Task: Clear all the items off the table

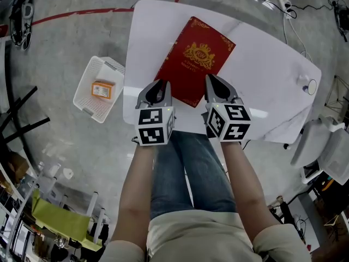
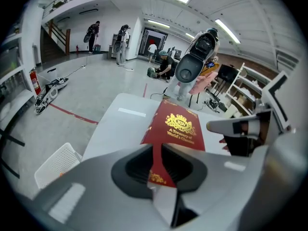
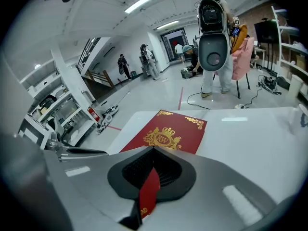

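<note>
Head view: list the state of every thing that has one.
Book: closed, flat on the table.
Left gripper: jaws slightly apart, at the book's near edge.
Right gripper: jaws together, over the book.
Basket: beside the table, holds an orange box.

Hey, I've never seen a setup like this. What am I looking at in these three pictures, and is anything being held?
There is no robot. A person holds a two-jaw grabbing tool in each hand, and the patterned cubes are part of those tools. The head view comes from a camera on the person's head, looking down. The other two come from cameras riding on the left gripper and the right gripper, looking along their jaws. A red book lies flat on the white table. A white basket on the floor beside it holds an orange packet. Both grippers sit at the book's near edge. The left one's jaws show a narrow gap and the right one's are closed. Nothing is lifted.
</note>
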The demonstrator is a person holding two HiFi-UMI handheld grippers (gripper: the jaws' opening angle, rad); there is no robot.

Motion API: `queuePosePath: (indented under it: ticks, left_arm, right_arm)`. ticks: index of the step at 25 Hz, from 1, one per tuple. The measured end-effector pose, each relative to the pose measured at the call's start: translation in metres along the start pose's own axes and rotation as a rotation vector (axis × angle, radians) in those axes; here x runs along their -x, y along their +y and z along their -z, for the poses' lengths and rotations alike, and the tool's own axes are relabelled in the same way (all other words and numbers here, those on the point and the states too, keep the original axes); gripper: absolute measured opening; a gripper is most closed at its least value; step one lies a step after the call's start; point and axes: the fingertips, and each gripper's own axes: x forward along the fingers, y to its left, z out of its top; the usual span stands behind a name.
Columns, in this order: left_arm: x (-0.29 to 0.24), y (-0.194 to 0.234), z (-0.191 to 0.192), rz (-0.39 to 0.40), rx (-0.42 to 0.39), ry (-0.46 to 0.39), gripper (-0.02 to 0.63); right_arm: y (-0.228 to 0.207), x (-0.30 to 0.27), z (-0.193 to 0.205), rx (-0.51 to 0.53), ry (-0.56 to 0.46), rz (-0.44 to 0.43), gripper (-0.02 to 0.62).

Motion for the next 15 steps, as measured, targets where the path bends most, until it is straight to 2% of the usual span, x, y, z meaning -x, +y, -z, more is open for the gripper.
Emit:
queuePosePath:
  ticks: [3,10,15]
  left_arm:
    - [-0.006,0.002,-0.003,-0.008,-0.006,0.007,0.088]
    - [-0.019,0.007,0.003,-0.008,-0.006,0.062,0.227]
    - [-0.029,0.011,0.009,-0.006,0.001,0.097,0.289]
  right_arm:
    - [-0.008,-0.002,-0.003,-0.007,0.001,0.008,0.003]
    - [-0.026,-0.008,-0.006,-0.040,0.016,0.024,0.112]
    - [-0.038,-0.017,-0.004,-0.045,0.043,0.036,0.198]
